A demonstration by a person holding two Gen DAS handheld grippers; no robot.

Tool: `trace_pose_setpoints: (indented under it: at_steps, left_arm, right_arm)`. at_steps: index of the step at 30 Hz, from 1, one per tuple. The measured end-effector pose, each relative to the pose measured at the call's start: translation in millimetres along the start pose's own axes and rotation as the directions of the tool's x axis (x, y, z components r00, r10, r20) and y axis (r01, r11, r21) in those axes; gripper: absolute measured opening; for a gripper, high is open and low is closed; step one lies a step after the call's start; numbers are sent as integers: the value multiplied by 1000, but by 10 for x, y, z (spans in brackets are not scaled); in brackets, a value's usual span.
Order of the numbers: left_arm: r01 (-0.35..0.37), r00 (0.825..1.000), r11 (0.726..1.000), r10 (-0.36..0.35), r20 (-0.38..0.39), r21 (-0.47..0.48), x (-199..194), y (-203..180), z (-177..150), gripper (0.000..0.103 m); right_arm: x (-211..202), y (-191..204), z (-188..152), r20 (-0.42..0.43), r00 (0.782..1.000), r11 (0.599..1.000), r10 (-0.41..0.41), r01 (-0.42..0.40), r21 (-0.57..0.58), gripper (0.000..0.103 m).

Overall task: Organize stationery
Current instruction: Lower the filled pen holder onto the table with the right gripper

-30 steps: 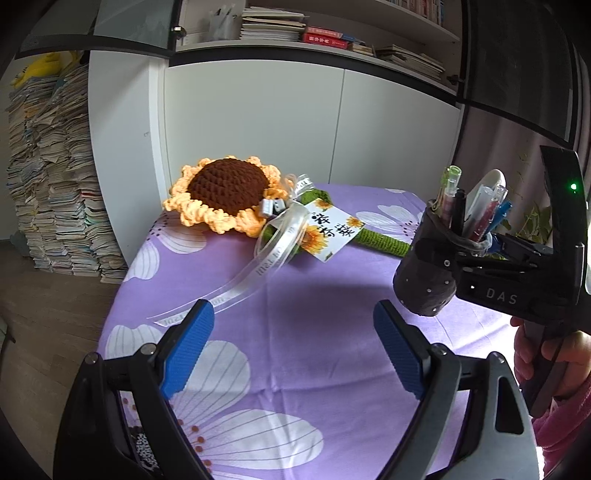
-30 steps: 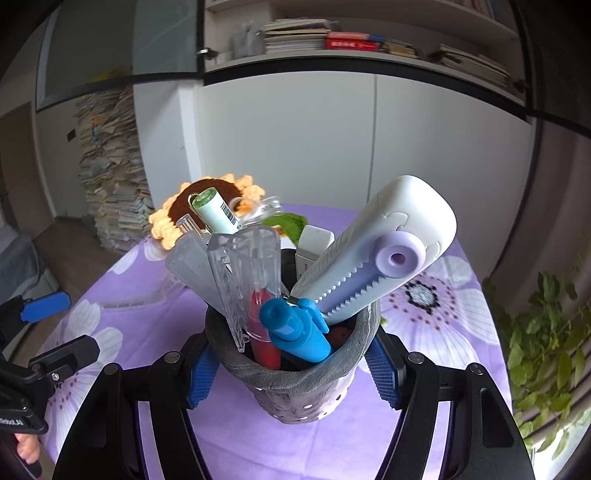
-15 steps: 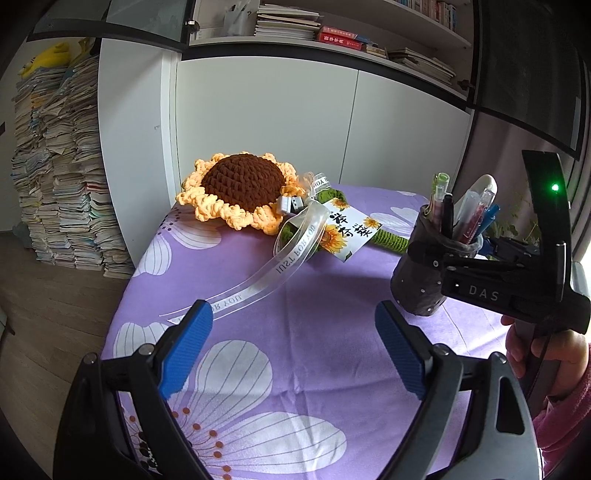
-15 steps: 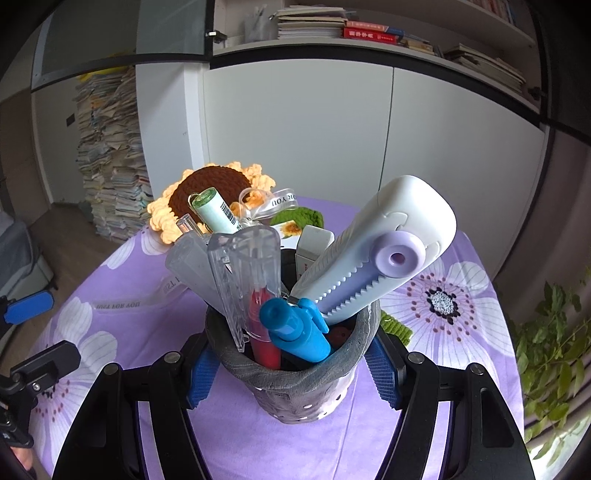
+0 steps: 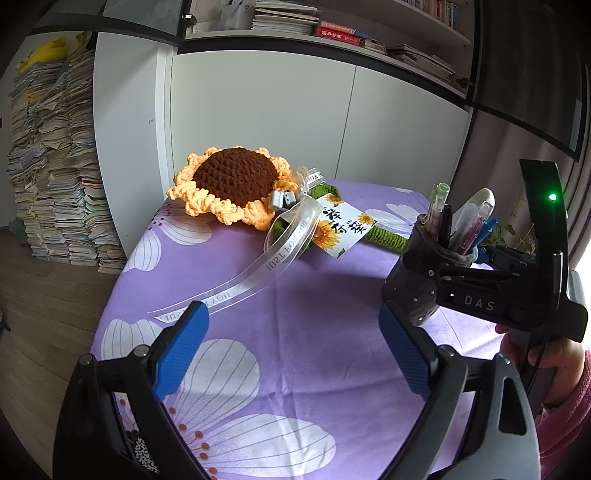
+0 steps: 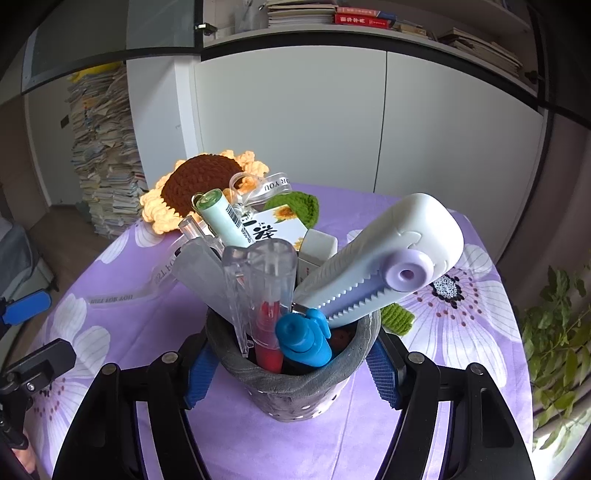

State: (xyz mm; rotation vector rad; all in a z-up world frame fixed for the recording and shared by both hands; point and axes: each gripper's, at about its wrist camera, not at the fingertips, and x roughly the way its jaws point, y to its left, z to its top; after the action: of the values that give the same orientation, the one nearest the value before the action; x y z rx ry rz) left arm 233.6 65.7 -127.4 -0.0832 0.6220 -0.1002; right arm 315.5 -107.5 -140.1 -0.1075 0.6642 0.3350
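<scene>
Nearest in the right wrist view, a grey pen cup (image 6: 295, 384) is clamped between the blue pads (image 6: 199, 365) of the right gripper (image 6: 291, 373); the jaws are closed tight on its sides. The cup is packed with stationery: one white correction-tape dispenser (image 6: 391, 258) with a lilac wheel, one blue-capped pen (image 6: 303, 339), one red pen under a clear cap (image 6: 266, 317), one pale green pen (image 6: 225, 218) carrying a barcode label whose print cannot be read, one white eraser block (image 6: 319, 245), plus one frosted clear piece (image 6: 195, 273). Anything deeper in the cup is hidden.

In the left wrist view, the left gripper (image 5: 291, 347) is seen wide apart and opening further, with nothing between its jaws, only purple flower-print tablecloth (image 5: 295, 295). To its right the same cup (image 5: 417, 291) is seen held near the table's right edge; "DAS" is read on the right gripper's body, a green light is lit on it, and a hand (image 5: 546, 354) with a pink sleeve is seen at its handle.

Further back, one crocheted sunflower (image 5: 232, 188) is laid on the cloth, its green stem partly hidden by the cup. One clear ribbon (image 5: 258, 266) printed "JUST FOR YOU" is tied to it, along with one card (image 5: 343, 229) with Chinese characters and sunflower prints.

Behind, white cabinet doors (image 5: 258, 122), a shelf of books (image 5: 332, 29), a tall pile of magazines (image 5: 51, 166) at left and a green plant (image 6: 554, 332) at right are noted.
</scene>
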Motion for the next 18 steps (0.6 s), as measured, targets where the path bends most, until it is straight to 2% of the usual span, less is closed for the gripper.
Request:
trace_pose_setpoints:
  at_steps: [4, 8, 18]
  left_arm:
    - [9, 1000, 1000, -9, 7, 20, 23, -102, 55, 94]
    - [14, 1000, 999, -15, 22, 48, -1, -206, 68, 95]
    - [4, 1000, 999, -5, 14, 46, -59, -252, 40, 96]
  right_arm:
    - [-43, 7, -7, 9, 1000, 1000, -1, 1, -9, 74]
    - [-118, 19, -21, 25, 1000, 1000, -8, 9, -27, 81]
    - [-285, -73, -139, 23, 1000, 1000, -9, 9, 4, 81]
